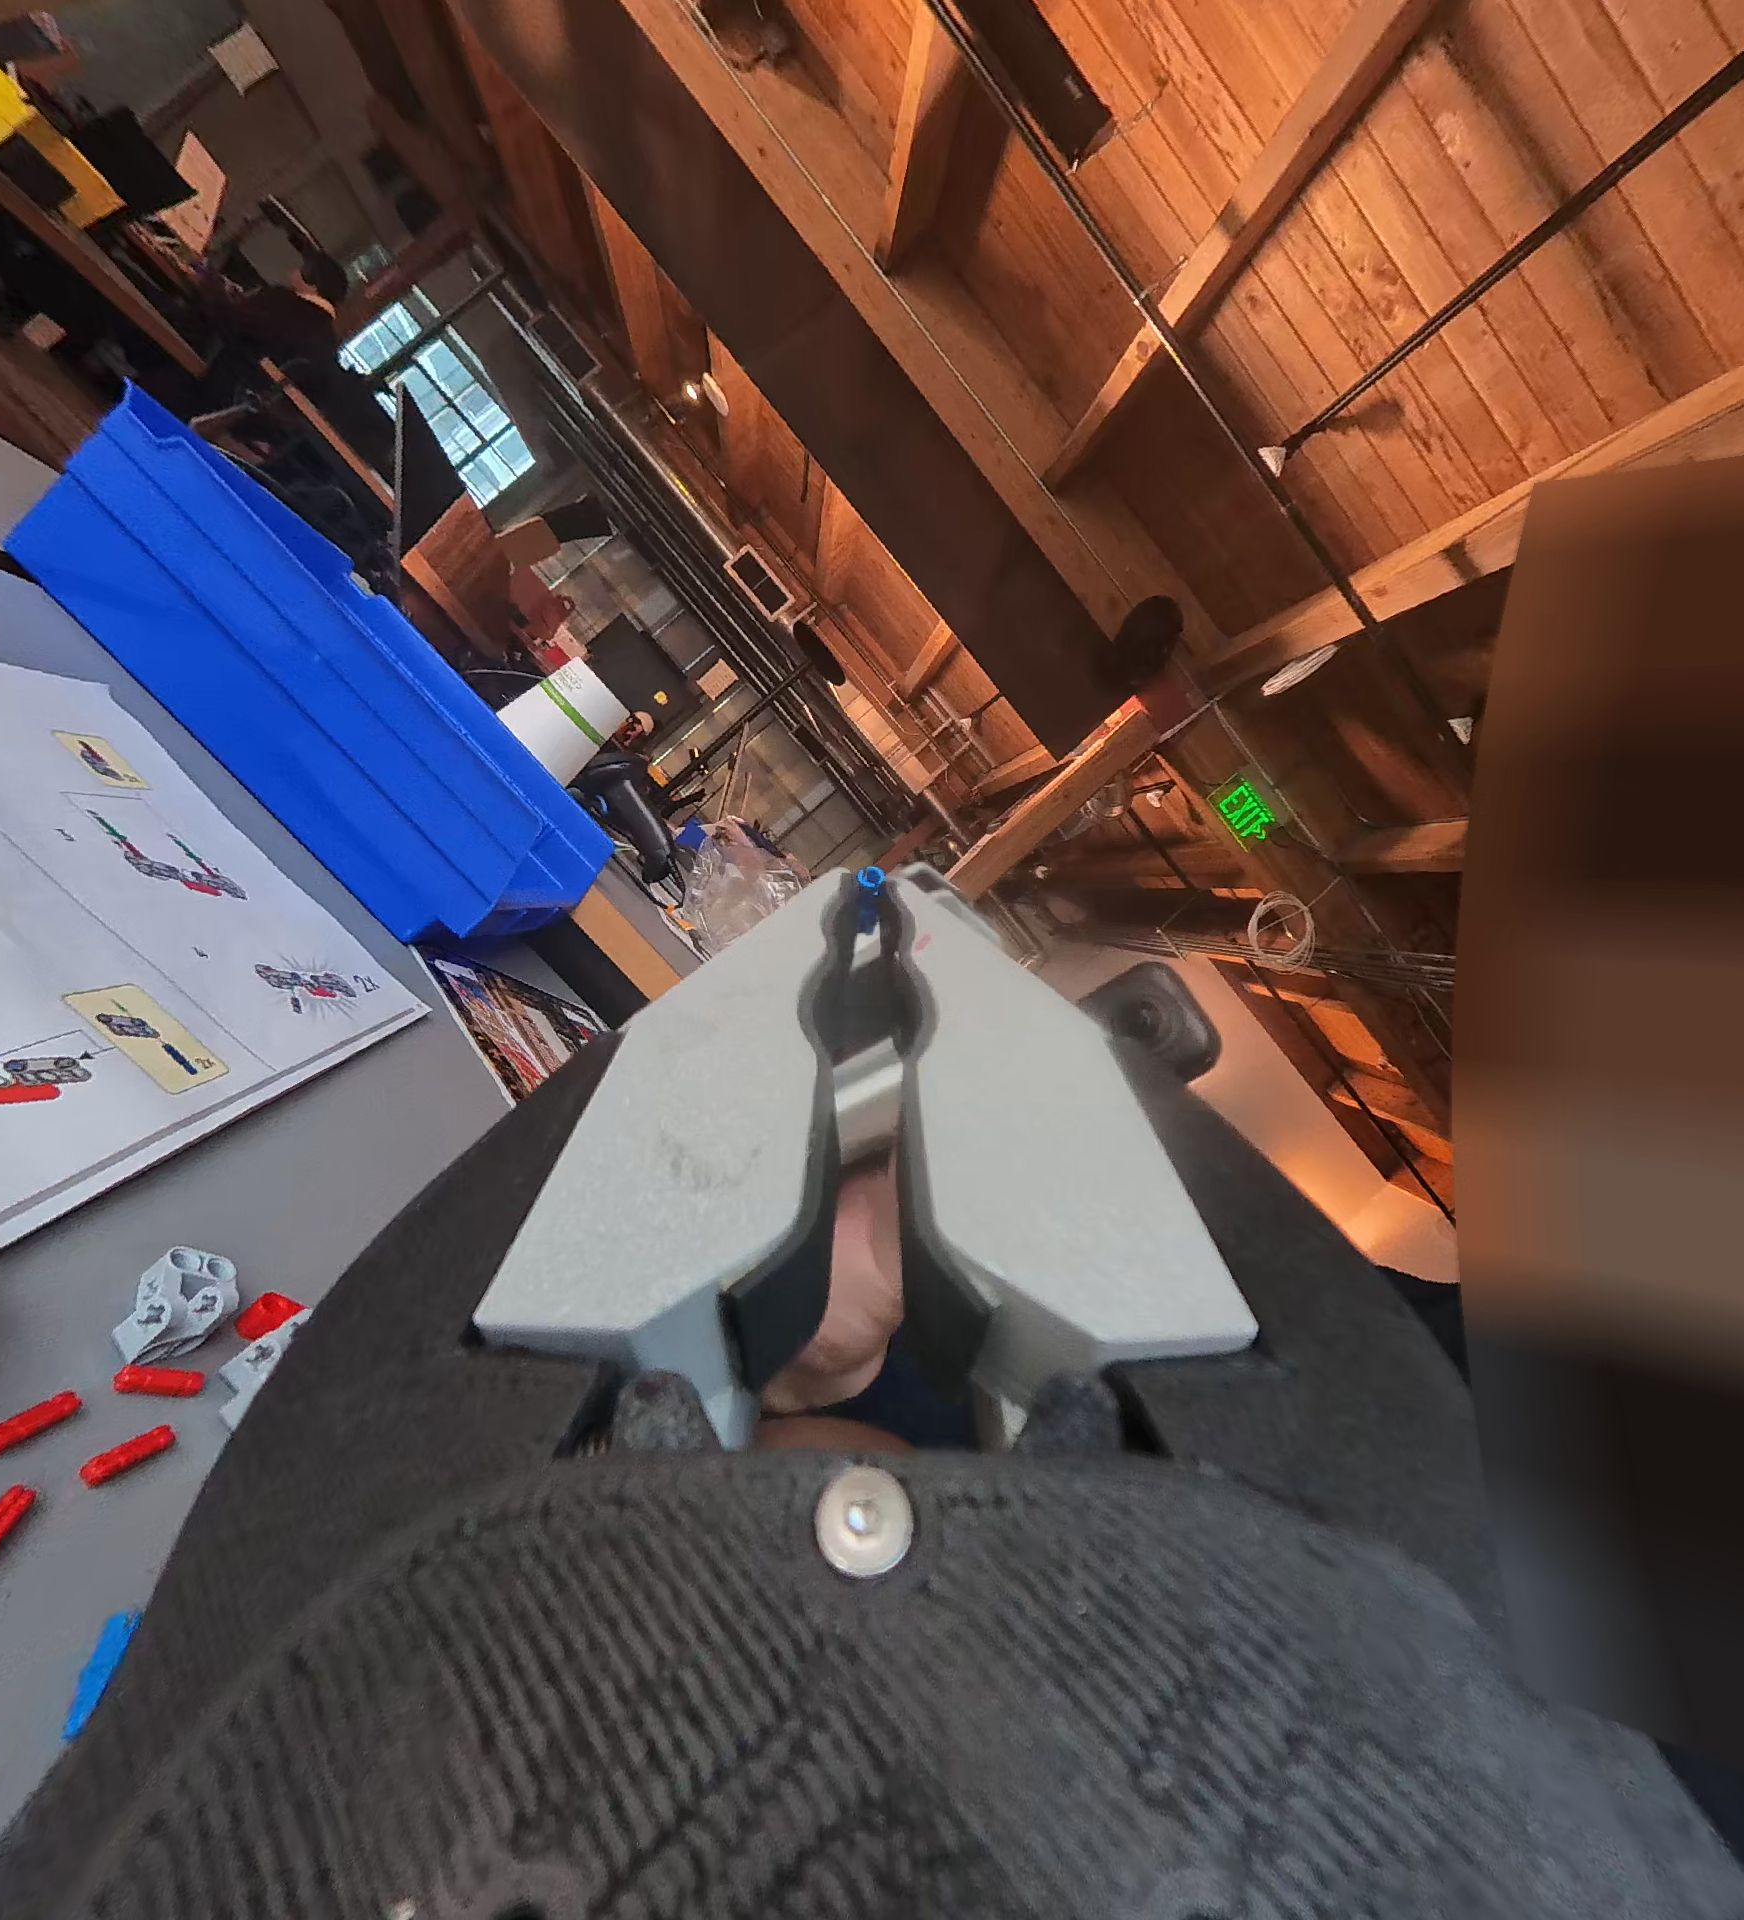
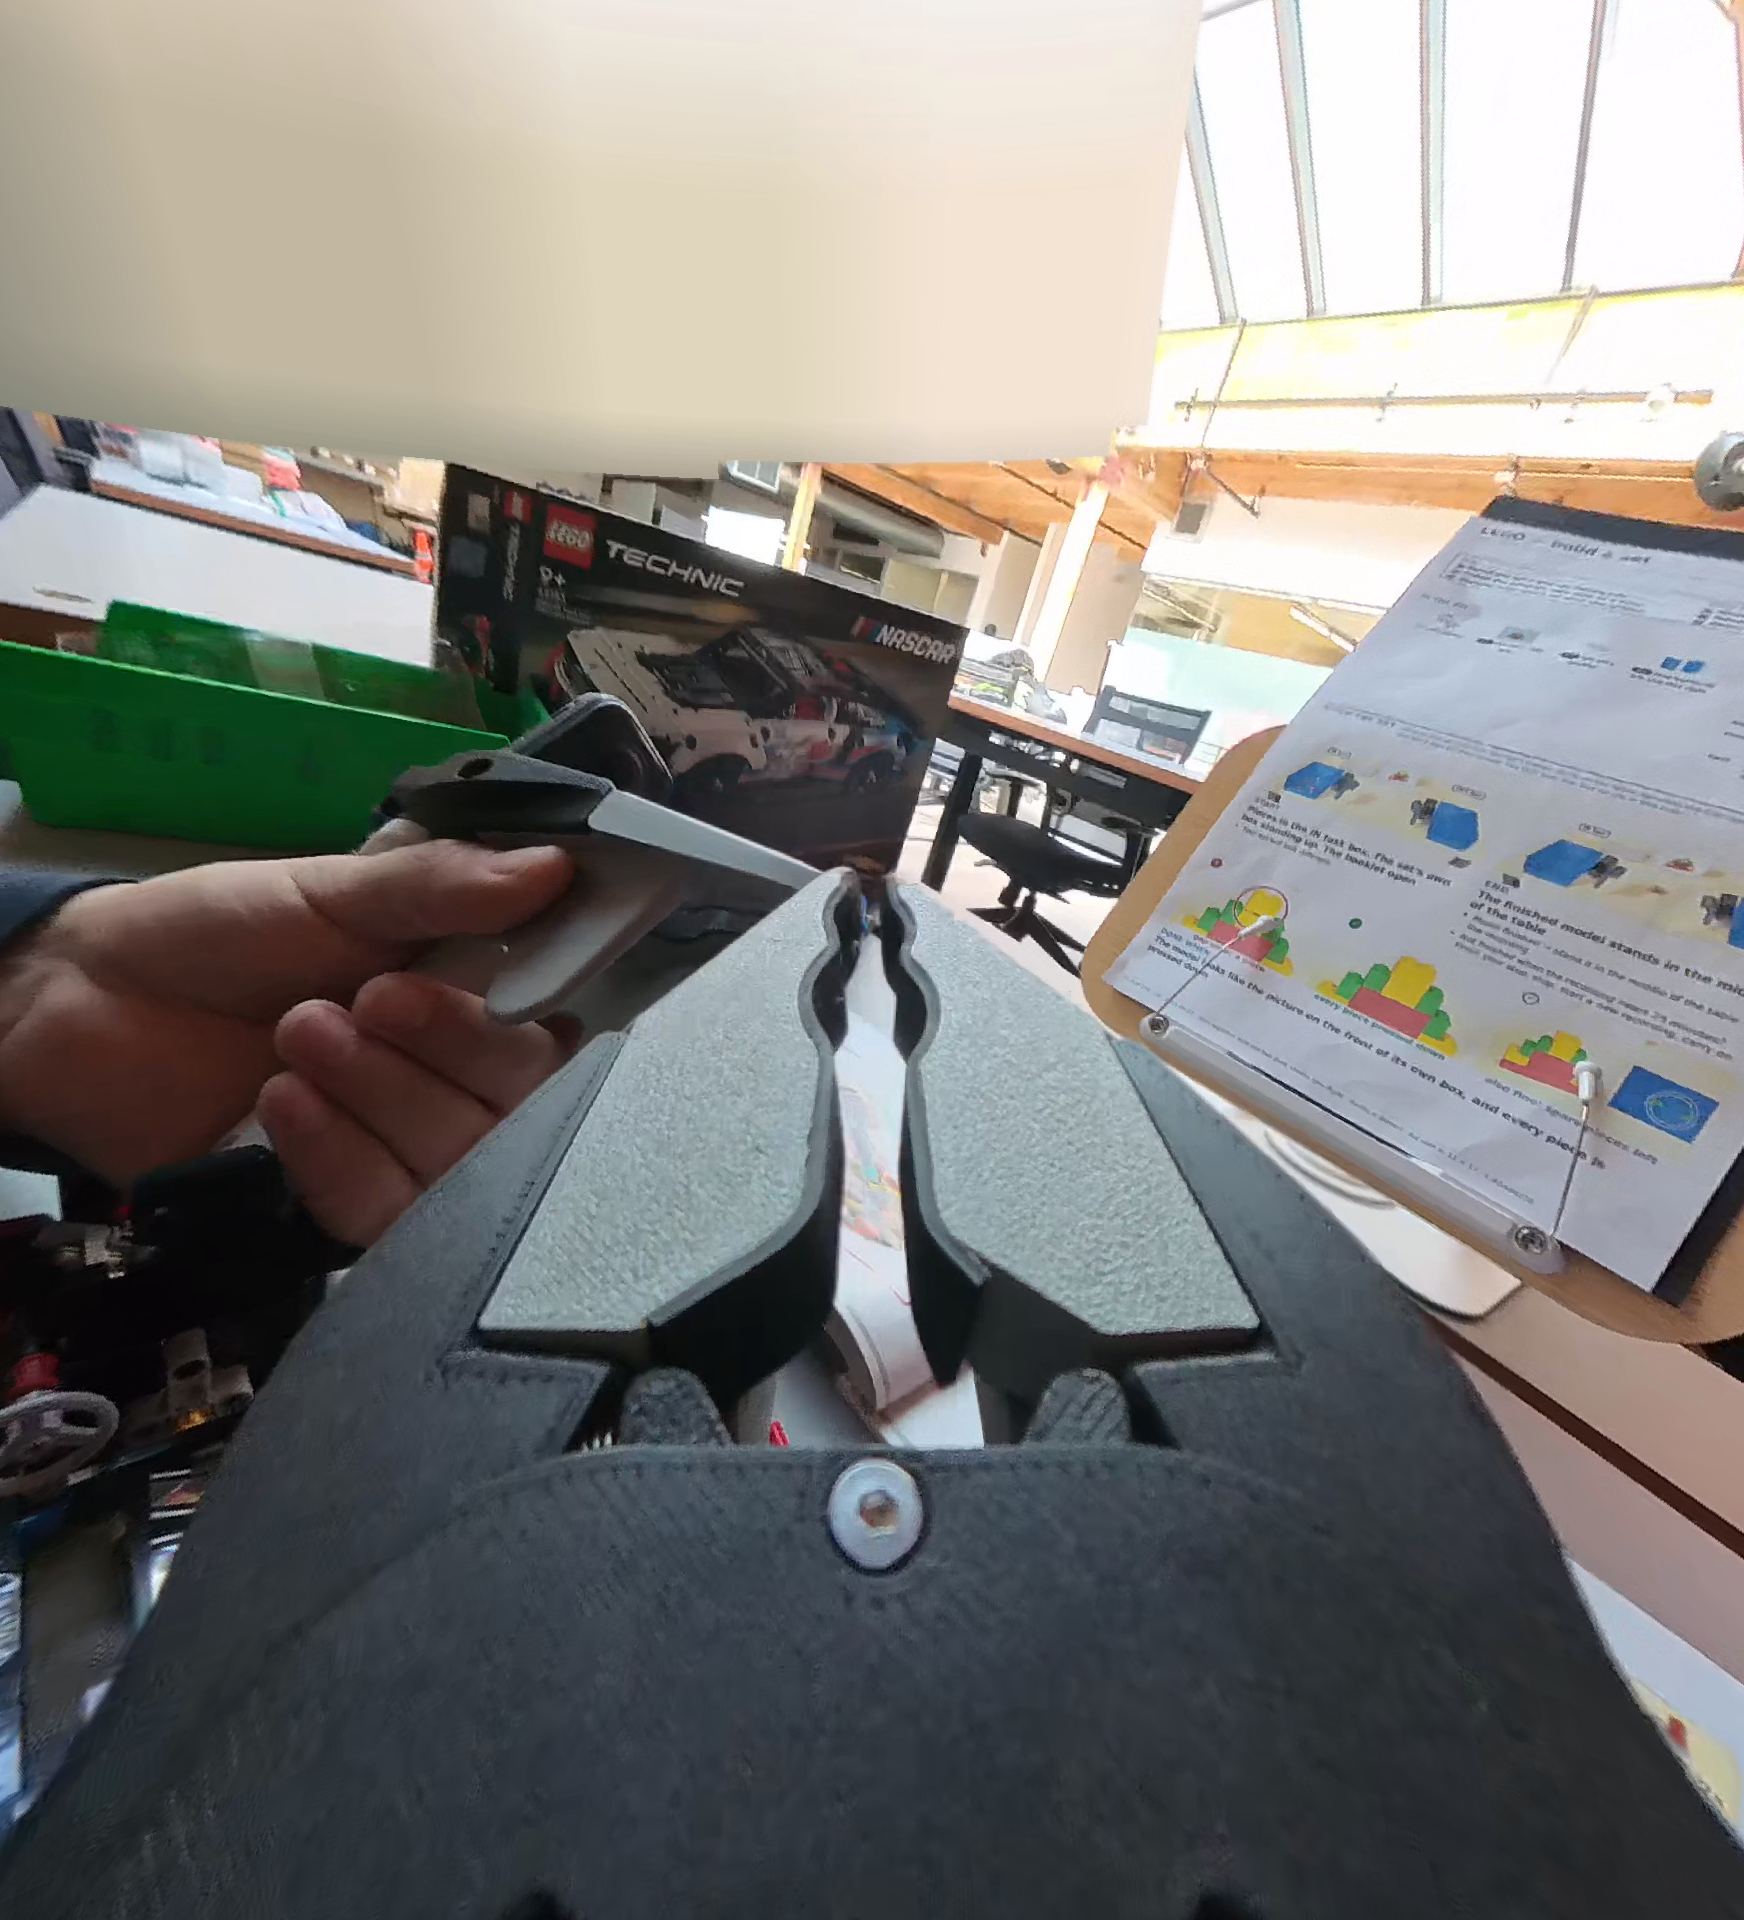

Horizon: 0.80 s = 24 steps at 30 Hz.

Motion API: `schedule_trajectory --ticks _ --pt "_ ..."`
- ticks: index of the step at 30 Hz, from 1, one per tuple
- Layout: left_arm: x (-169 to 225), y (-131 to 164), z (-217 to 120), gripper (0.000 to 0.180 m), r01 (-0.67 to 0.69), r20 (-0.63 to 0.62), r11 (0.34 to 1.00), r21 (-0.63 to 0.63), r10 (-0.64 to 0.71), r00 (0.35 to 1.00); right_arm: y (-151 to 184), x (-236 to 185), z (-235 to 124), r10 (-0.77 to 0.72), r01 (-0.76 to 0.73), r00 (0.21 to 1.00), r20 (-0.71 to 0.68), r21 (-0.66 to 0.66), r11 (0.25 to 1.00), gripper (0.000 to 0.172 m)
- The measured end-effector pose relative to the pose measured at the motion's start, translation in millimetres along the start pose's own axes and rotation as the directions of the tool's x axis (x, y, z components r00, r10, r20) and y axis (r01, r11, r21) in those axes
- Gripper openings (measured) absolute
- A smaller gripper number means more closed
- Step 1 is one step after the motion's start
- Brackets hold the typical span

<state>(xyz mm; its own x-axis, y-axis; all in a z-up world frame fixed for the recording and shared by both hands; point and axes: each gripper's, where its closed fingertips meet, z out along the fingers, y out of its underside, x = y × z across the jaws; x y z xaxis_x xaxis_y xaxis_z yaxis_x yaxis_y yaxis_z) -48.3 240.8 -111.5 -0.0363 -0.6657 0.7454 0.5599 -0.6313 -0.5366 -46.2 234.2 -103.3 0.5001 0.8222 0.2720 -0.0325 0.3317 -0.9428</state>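
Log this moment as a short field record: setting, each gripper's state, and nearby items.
setting: workshop table under a wooden ceiling
left gripper: shut on a small blue pin, raised off the table
right gripper: jaws together, tips meeting the left gripper's; content unclear
hand: grips the left gripper's handle
near left: blue bin, open booklet, loose red pins
near right: green bin, set box, instruction board

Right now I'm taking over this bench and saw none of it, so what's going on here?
A person holds a two-finger gripper in each hand, tips brought close together in the air. The left gripper is shut on a small blue pin that pokes out at its tip. The right gripper has its jaws nearly together; what sits between them is too small to tell. Red pins, grey connectors and an open instruction booklet lie on the grey table, with a blue bin behind.
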Motion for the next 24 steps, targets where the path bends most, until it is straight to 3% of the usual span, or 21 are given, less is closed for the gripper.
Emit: schedule_trajectory --ticks 5,12,16,18,21,24 --pt "0 -1 0 0.001 0.011 -0.007 1.000 0.008 -0.011 1.000 5 -1 2 0.013 -0.013 1.000 0.021 -0.029 1.000 0.008" --pt "1 -2 -1 0.001 0.018 -0.015 1.000 0.009 -0.018 1.000 10 -1 2 -0.044 0.046 0.998 0.041 -0.065 0.997 0.002" --pt "-4 -18 -9 0.000 -0.039 0.018 0.998 0.040 0.039 0.999 10 29 -11 -0.097 0.095 0.995 -0.031 -0.077 0.993 0.000" --pt "-6 -22 -13 0.000 -0.056 0.036 0.997 0.047 0.054 0.998 7 55 -24 -0.040 0.036 0.997 -0.073 -0.056 0.998 0.003" --pt "-6 -22 -12 0.000 -0.042 0.029 0.998 0.049 0.041 0.999 8 74 -35 0.084 -0.085 0.996 -0.012 -0.034 0.996 0.003" --pt "-5 -17 -10 0.000 -0.036 0.020 0.999 0.033 0.036 0.999 16 76 -37 0.118 -0.115 0.992 0.040 -0.069 0.991 0.004"
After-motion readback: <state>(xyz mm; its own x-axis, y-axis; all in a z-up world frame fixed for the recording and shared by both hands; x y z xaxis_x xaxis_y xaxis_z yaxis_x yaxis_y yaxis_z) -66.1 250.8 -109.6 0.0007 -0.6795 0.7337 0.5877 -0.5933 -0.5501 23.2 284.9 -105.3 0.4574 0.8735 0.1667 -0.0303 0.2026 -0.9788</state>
